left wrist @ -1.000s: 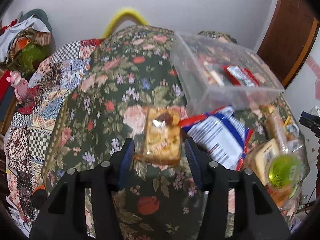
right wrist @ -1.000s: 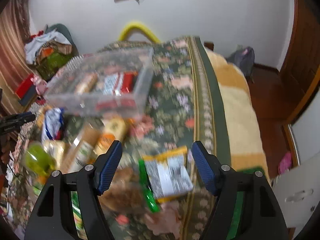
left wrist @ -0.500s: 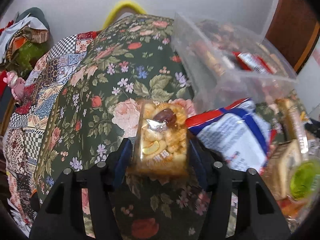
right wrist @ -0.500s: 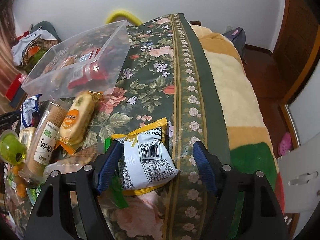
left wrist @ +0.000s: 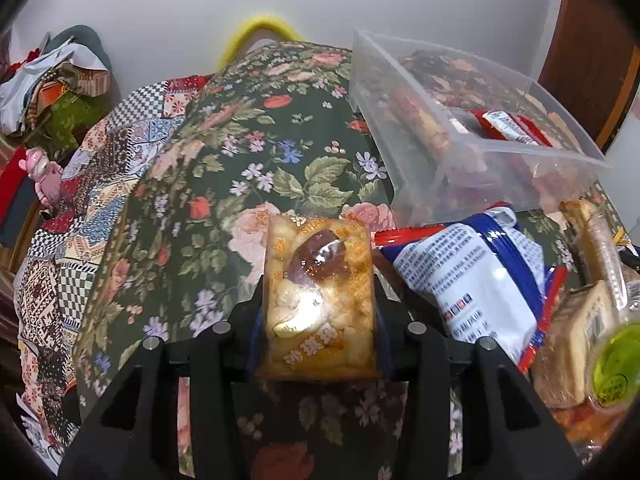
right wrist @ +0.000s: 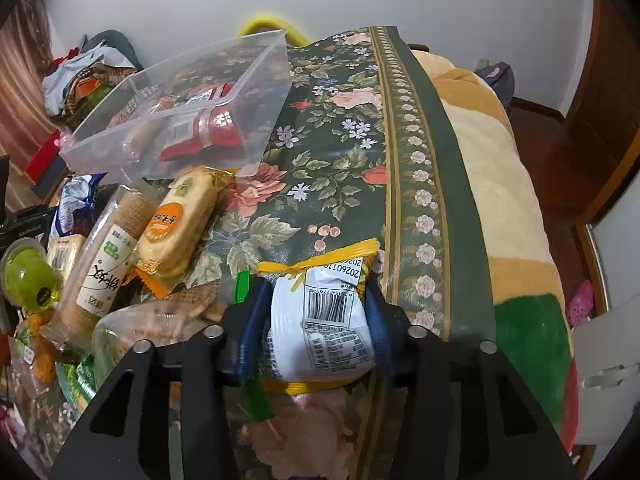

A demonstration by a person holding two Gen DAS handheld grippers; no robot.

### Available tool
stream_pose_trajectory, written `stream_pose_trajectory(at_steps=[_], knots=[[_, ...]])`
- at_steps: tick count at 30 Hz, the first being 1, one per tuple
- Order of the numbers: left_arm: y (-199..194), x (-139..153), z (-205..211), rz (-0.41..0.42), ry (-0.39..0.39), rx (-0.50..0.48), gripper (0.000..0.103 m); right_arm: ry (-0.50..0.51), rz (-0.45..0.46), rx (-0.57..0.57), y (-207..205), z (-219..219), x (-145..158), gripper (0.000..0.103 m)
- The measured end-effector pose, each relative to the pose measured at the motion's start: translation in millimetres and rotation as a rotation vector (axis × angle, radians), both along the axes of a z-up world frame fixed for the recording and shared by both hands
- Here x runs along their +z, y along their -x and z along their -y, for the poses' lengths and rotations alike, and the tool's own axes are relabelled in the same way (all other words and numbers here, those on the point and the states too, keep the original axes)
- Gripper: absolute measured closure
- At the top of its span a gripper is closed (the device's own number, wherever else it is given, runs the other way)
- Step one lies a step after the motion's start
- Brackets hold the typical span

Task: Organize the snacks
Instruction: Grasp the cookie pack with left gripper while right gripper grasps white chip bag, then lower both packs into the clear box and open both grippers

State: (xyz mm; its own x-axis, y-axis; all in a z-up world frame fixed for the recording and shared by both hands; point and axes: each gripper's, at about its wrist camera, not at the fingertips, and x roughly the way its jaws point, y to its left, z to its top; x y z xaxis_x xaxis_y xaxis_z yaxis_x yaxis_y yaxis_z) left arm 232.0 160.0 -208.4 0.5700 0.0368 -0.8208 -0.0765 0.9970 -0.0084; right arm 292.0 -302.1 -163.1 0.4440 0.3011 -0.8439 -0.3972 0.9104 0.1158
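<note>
My left gripper (left wrist: 318, 316) is shut on a clear-wrapped nut cake bar (left wrist: 318, 292) just above the floral tablecloth. My right gripper (right wrist: 314, 328) is shut on a white and yellow snack packet (right wrist: 320, 316) with a barcode on it. A clear plastic bin (left wrist: 472, 128) holding red packets and biscuits stands at the back right of the left wrist view and at the upper left of the right wrist view (right wrist: 188, 104).
A blue and white bag (left wrist: 468, 280) lies right of the bar. A pile of loose snacks lies left of the right gripper: an orange-labelled biscuit pack (right wrist: 176, 224), a long cracker tube (right wrist: 108, 260), a green jelly cup (right wrist: 30, 276). The table edge (right wrist: 460, 200) runs down the right side.
Both grippers closed: the left one moved up around the nut cake bar and shut on it, the right one moved onto the white and yellow packet and shut on it.
</note>
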Motion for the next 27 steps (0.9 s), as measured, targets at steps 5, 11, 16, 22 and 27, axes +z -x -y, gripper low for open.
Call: stream_pose_trajectory(at_steps=[5,11,16,22,27], knots=[[13,25,-1,0.045,-0.003,0.006,0.059,-0.011,0.036,0.0,4,0,15,0.066],[20,60,5,0.113,0.021,0.0,0.059,-0.039,0.117,-0.011,2,-1,48,0.066],[22,86,17,0.165,0.031,-0.023,0.059,-0.089,0.178,-0.009,-3,-4,78,0.066],[14,108,32,0.206,0.052,-0.049,0.059,-0.135,0.243,0.024,-13,-23,106,0.066],[1,117,46,0.224,0.056,-0.073,0.059,-0.177,0.284,0.066,-19,-45,119,0.066]])
